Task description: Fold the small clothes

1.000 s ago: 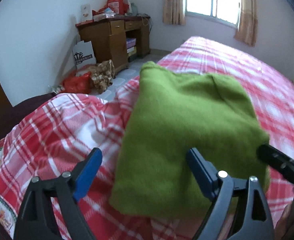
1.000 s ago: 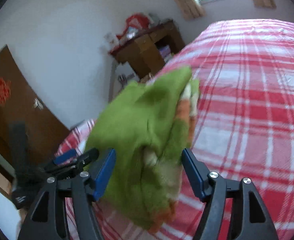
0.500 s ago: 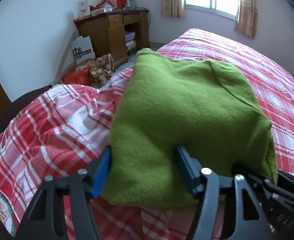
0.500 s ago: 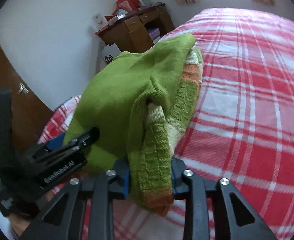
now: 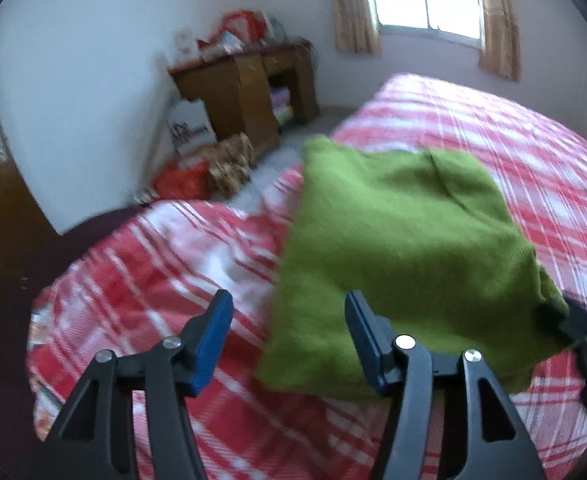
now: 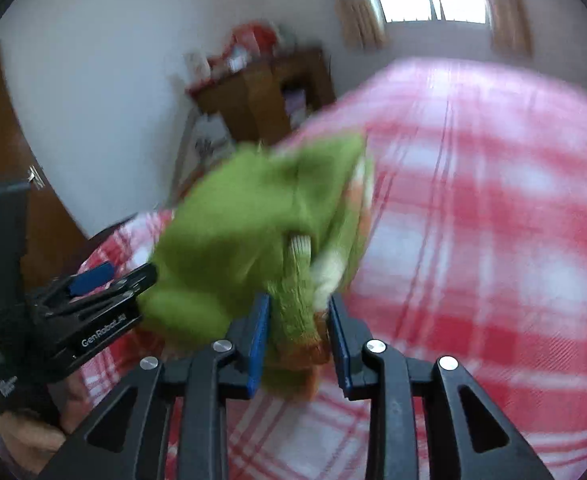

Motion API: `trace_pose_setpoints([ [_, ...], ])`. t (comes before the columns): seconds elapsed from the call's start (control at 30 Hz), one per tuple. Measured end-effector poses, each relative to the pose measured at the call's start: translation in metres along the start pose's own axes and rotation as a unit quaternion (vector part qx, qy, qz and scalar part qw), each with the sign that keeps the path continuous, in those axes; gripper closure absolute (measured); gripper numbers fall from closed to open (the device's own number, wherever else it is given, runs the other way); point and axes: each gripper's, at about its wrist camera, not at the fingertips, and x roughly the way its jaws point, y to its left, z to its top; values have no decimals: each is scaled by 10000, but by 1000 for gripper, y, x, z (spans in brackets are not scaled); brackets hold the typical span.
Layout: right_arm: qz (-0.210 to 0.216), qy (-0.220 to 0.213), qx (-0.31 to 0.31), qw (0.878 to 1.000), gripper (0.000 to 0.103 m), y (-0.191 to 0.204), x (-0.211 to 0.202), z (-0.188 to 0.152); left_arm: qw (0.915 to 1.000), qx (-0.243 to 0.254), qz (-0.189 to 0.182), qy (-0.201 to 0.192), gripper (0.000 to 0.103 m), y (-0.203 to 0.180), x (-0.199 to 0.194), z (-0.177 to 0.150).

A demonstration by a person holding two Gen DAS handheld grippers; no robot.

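Holding a folded green sweater (image 6: 229,240) at lower centre of the right view: right gripper (image 6: 299,336) pinching its striped, ribbed edge between both blue pads (image 6: 259,336). Lifted at that edge above the red checked bedspread (image 6: 493,240). Left gripper (image 5: 289,340) half spread, its right pad against the sweater's near corner, left pad over bare bedspread; grip there impossible to tell. Wooden desk (image 5: 249,88) at upper centre.

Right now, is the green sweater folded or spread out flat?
Folded. The green sweater forms a compact rectangle on the bed, and the right wrist view shows stacked layers with striped knit edges at its side.
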Motion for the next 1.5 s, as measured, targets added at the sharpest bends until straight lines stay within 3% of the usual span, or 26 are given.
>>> trace_pose_setpoints([
  [0.07,-359,-351,-531,9973,73,16,-6,12,9999,-120,25,7,39,3,4,4],
  [0.1,-293,-350,-678,9967,73,22,-1,19,9999,-109,95,86,39,1,11,5],
  [0.2,3,-75,-651,9979,88,26,30,35,9994,-76,167,277,39,-6,31,4],
  [0.3,-214,492,-578,9969,89,18,77,29,9991,-97,151,376,37,-8,41,-2],
  [0.33,-192,503,-541,9971,91,14,86,25,9992,-50,167,364,37,-10,42,-2],
  [0.47,-119,478,-310,9983,92,5,86,29,9990,78,234,366,37,-14,42,-2],
  [0.63,-294,347,-498,9977,88,22,63,30,9990,-19,158,421,37,-5,29,0],
  [0.67,-146,247,-322,9991,87,23,51,26,9990,-17,176,406,37,-4,27,-1],
  [0.7,-54,202,-232,9995,77,23,45,24,9990,-16,204,389,37,-3,23,-3],
  [0.73,29,148,-138,9998,53,25,37,19,9990,-17,208,390,37,-2,20,-4],
  [0.8,-73,124,-101,9998,19,29,27,9,9991,-41,150,405,37,0,15,-10],
  [0.87,-364,74,-91,9993,19,31,17,-1,9989,-73,132,436,37,2,12,-16],
  [1.2,-369,-37,-35,9993,19,42,-15,-20,9994,-29,152,294,29,12,-21,-37],
  [1.5,-594,-529,-95,9968,19,54,-68,-20,9989,116,286,-352,2,26,-76,-41],
])
